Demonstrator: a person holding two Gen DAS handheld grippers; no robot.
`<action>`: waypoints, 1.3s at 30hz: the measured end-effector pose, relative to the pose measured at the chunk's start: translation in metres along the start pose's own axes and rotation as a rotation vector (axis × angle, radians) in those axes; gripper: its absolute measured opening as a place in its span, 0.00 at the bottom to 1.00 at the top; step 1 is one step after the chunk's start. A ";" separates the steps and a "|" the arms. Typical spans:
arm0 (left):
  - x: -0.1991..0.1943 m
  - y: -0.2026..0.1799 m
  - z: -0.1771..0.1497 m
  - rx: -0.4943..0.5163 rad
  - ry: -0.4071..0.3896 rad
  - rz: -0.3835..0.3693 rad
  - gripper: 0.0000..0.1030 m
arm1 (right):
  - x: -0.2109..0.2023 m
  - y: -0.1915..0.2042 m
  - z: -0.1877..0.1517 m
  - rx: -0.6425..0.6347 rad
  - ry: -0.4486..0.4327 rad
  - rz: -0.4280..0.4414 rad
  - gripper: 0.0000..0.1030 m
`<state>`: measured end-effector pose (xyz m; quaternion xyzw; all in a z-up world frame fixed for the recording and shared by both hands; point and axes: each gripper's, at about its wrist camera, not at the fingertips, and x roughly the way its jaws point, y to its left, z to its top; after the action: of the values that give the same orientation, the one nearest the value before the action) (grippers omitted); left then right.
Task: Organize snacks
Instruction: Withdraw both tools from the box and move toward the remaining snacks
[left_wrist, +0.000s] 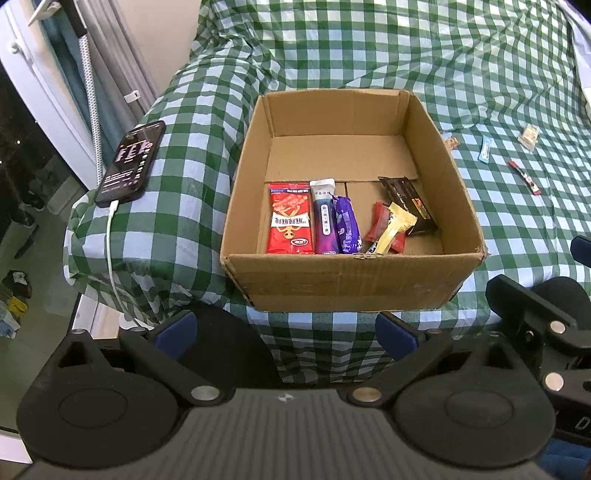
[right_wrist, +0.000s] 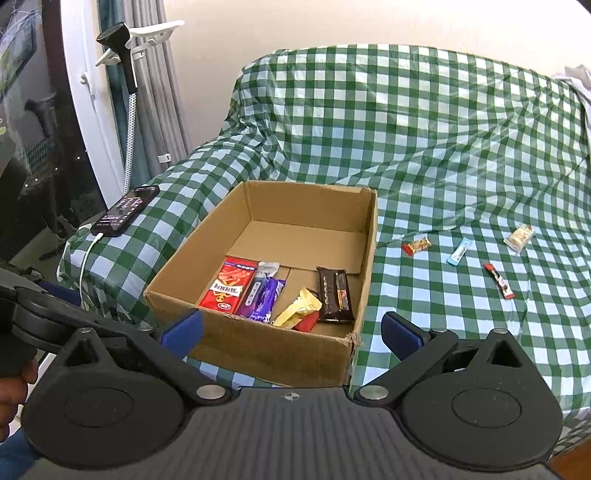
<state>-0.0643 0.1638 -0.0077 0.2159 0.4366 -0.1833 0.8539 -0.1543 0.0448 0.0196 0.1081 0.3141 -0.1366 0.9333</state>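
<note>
- Both claws empty and spread wide: left claw (left_wrist: 284, 330) hangs short of the near wall of the cardboard box (left_wrist: 347, 275); right claw (right_wrist: 291, 328) sits over the box's near right corner.
- Box sits on a bed under a green checked cover (right_wrist: 443, 147), open top, flaps gone or folded (can't tell which).
- Already in the box, along the near wall: red packet (left_wrist: 290, 223), purple-and-white pouch (left_wrist: 325, 218), purple bar (left_wrist: 346, 225), a red-and-gold pair of small wrappers (left_wrist: 389, 227), dark bar (right_wrist: 334, 295).
- Still loose on the cover, right of the box, well apart from each other: small red-and-tan snack (right_wrist: 416, 245), light blue stick (right_wrist: 457, 252), clear-wrapped pale snack (right_wrist: 519, 238), red-and-black stick (right_wrist: 499, 280).
- My read: roughly halfway; four loose pieces left, all on the right claw's side.
- Handling: all light, film-wrapped, slick and crinkly. Sticks are thin and lie flat on soft bedding, so a claw will likely press into the cover before it bites.
- Grip across the narrow width at mid-length, not on the crimped end seals (those slide out).
- Clear-wrapped one looks crumbly; pinch gently.
- Phone (left_wrist: 131, 162) on charge lies left of the box, out of the path.
</note>
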 end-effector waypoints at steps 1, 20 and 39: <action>0.002 -0.003 0.002 0.006 0.002 0.001 1.00 | 0.002 -0.002 -0.001 0.006 0.004 0.000 0.98; 0.037 -0.159 0.145 0.247 -0.042 -0.129 1.00 | 0.026 -0.184 -0.013 0.363 -0.001 -0.311 0.99; 0.297 -0.346 0.297 0.558 0.161 -0.064 1.00 | 0.243 -0.433 0.068 0.464 0.002 -0.439 0.99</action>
<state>0.1241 -0.3205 -0.1683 0.4422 0.4422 -0.3054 0.7181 -0.0700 -0.4266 -0.1276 0.2478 0.2913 -0.4025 0.8317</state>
